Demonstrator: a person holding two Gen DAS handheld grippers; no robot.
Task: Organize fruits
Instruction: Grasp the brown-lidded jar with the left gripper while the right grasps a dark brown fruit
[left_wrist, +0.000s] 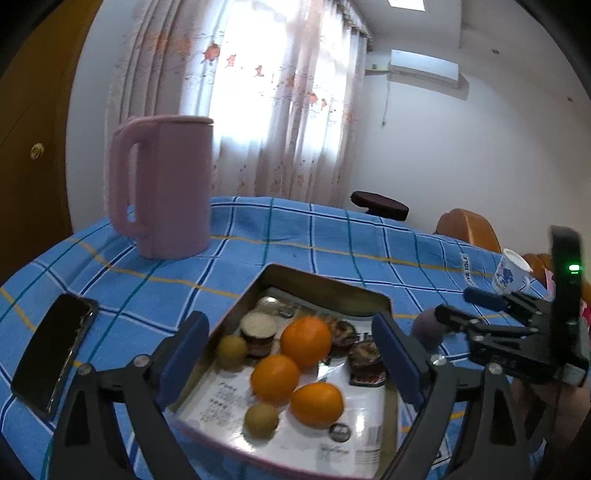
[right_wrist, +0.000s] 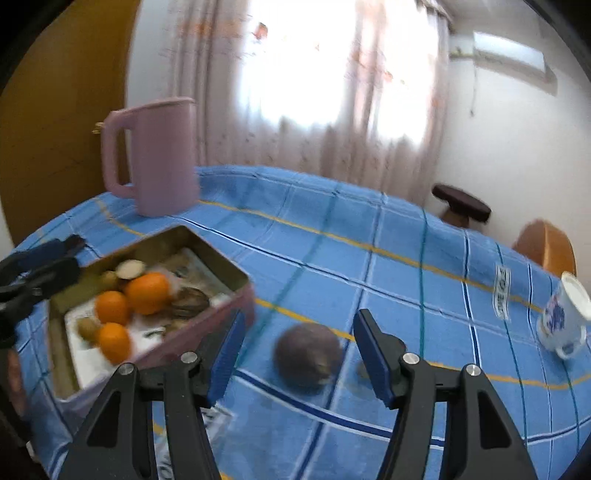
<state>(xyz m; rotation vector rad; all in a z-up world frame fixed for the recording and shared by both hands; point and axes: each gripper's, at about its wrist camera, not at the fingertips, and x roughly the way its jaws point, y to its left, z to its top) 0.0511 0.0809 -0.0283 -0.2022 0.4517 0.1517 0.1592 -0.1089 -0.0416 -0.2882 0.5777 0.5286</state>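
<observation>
Right wrist view shows the right tool (right_wrist: 299, 354) wide open and holding nothing, its blue pads either side of a dark purple fruit (right_wrist: 308, 354) that lies alone on the blue checked worktop (right_wrist: 388, 280); the pads look apart from the fruit, though blur makes contact hard to rule out. That framing suggests the fruit is lined up for a pinch, since it is the one piece outside the tin (right_wrist: 236, 275). Just left of it sits that shallow metal tin, lined with printed paper, likely the collecting place, because three oranges (right_wrist: 147, 293) and small brownish fruits already rest inside. From the left wrist view, the left tool (left_wrist: 291, 354) is also spread wide and empty, hovering over the tin's near end, with the oranges (left_wrist: 306, 341), two small brownish fruits (left_wrist: 262, 421) and a cut dark fruit (left_wrist: 258, 326) showing between its pads; it seems poised there to steady the tin or tidy its contents while the other tool fetches the stray piece. A black phone (left_wrist: 55, 350) lies flat to the left, clear of the working area. Farther back a pink jug (right_wrist: 155, 158) stands upright near the worktop's far edge, and a blue-and-white paper cup (right_wrist: 565, 317) sits tilted toward the right edge. Beyond are curtains and a dark stool (right_wrist: 461, 206).
</observation>
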